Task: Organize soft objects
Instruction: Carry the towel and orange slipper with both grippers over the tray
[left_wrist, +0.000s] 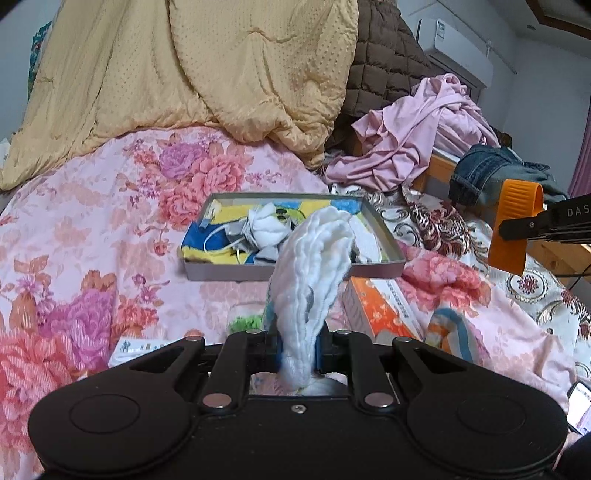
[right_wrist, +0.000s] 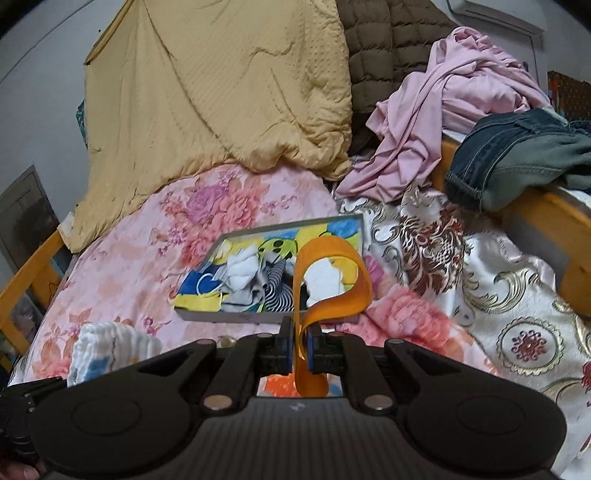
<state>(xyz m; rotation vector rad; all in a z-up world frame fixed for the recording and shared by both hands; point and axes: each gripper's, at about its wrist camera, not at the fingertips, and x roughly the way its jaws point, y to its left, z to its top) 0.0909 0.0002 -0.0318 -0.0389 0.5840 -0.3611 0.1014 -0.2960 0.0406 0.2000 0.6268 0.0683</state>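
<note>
the left gripper (left_wrist: 298, 354) is pinched on a white quilted cloth (left_wrist: 314, 273); the cloth stands up out of the jaws in a thick fold, and its top droops forward in front of the tray in the left wrist view. in the right wrist view the same cloth shows at the lower left, a white ribbed bundle with a blue patch.

the right gripper (right_wrist: 301, 349) is pressed together on an orange strap (right_wrist: 332, 280), a flat ribbed band that rises from the jaws and curls over into a loop, with a short end hanging below the pads. from the left wrist view the strap sits at the far right, lifted above the bed.

beyond both grippers a shallow grey tray (right_wrist: 236, 314) lies on the bed (left_wrist: 92, 229), which is covered with a pink floral sheet. the tray holds a yellow and blue printed cloth, small white and grey pieces, and a black-and-white striped piece. just this side of the tray lies an orange box (left_wrist: 384, 310).

farther back a yellow quilt (right_wrist: 221, 103) is heaped against the wall, a brown padded blanket (right_wrist: 391, 48) beside it. to the right, pink clothes (right_wrist: 443, 110) and blue jeans (right_wrist: 517, 155) rest on a wooden frame.
</note>
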